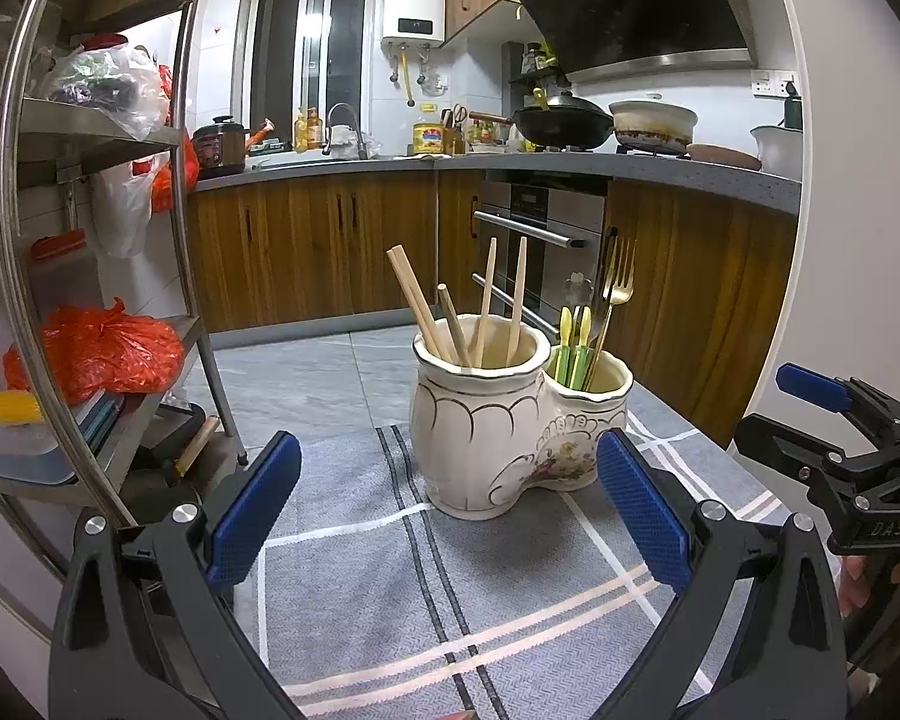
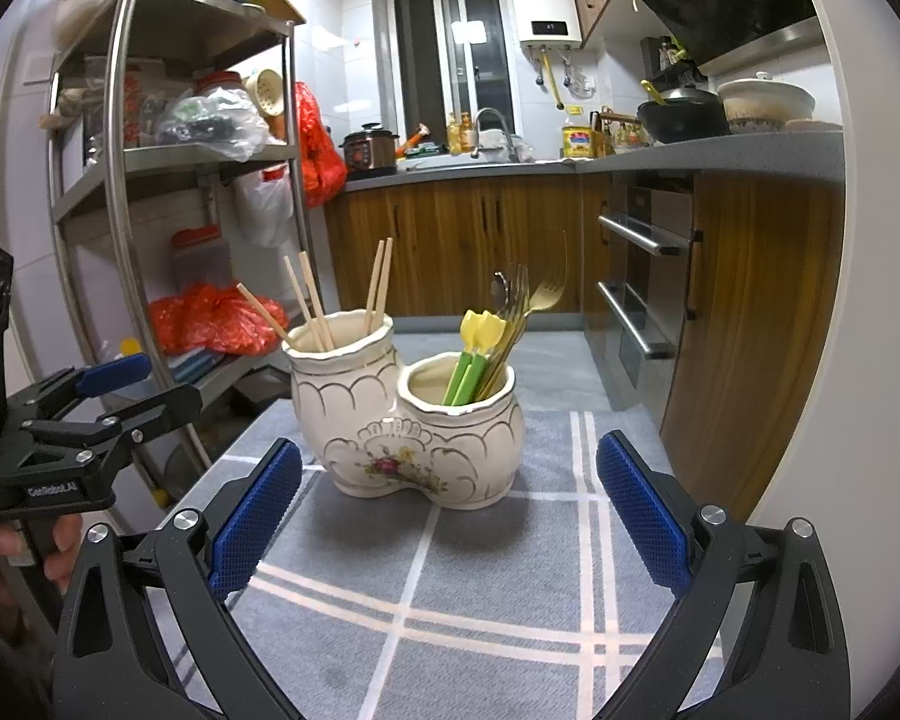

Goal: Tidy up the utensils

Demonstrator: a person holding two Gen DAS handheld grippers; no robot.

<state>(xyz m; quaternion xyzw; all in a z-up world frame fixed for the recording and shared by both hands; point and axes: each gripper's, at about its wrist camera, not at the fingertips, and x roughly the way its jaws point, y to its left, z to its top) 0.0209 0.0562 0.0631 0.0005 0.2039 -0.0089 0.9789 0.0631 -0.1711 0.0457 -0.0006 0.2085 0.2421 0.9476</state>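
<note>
A cream ceramic two-cup utensil holder [image 1: 498, 444] [image 2: 414, 438] stands on a grey checked cloth [image 1: 438, 588] [image 2: 450, 588]. Its taller cup holds several wooden chopsticks [image 1: 450, 312] [image 2: 318, 306]. Its lower cup holds gold forks [image 1: 615, 288] [image 2: 540, 300] and green-and-yellow handled utensils [image 1: 573, 342] [image 2: 474, 360]. My left gripper [image 1: 450, 510] is open and empty, just short of the holder. My right gripper [image 2: 450, 510] is open and empty, also short of it. Each gripper shows at the edge of the other's view, the right one [image 1: 834, 426] and the left one [image 2: 108, 396].
A steel shelf rack [image 1: 90, 240] [image 2: 150, 180] with red bags stands at the left. Wooden cabinets with an oven [image 1: 540, 240] [image 2: 648, 276] run behind and to the right. The cloth's table ends just beyond the holder.
</note>
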